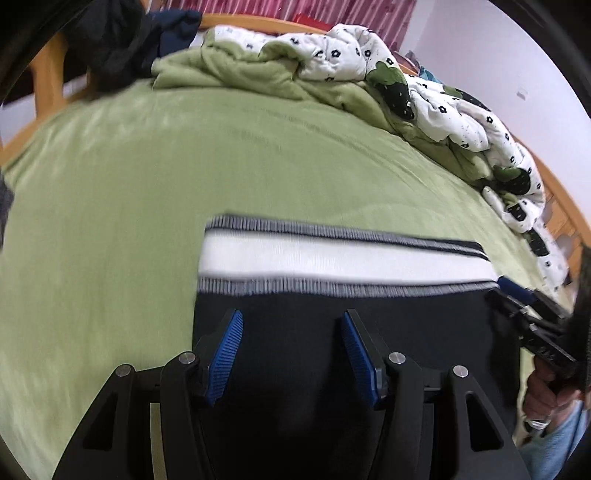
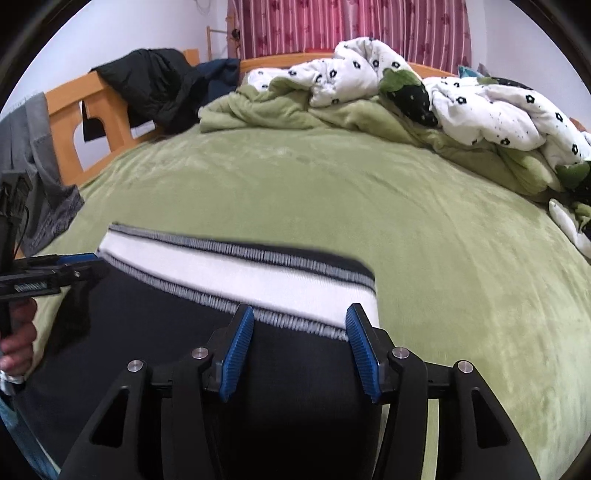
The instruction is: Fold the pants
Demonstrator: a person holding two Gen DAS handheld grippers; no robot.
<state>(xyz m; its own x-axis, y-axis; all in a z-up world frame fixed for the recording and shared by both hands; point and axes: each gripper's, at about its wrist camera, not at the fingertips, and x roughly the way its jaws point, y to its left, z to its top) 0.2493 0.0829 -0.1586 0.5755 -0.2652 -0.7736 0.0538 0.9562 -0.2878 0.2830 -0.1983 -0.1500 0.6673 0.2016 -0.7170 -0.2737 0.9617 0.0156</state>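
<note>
Left wrist — both jaws released | pants (image 1: 332, 332) waistband edge ahead | bedspread (image 1: 147, 184) bare beyond

A wide bed spread with a fuzzy light-green blanket (image 2: 369, 192) filled the room, framed by an orange wooden bedstead (image 2: 66, 122). Behind it hung a red-and-white striped curtain with a flower print (image 2: 351, 26) between plain white walls (image 2: 517, 40). A rumpled white quilt with black flowers (image 2: 480, 107) lay heaped by the headboard, and a black padded jacket (image 2: 155, 81) was draped over the frame.

The pants (image 2: 207, 332) lie on the bed (image 2: 369, 206), with the bunched quilt (image 2: 461, 99) behind them.
</note>
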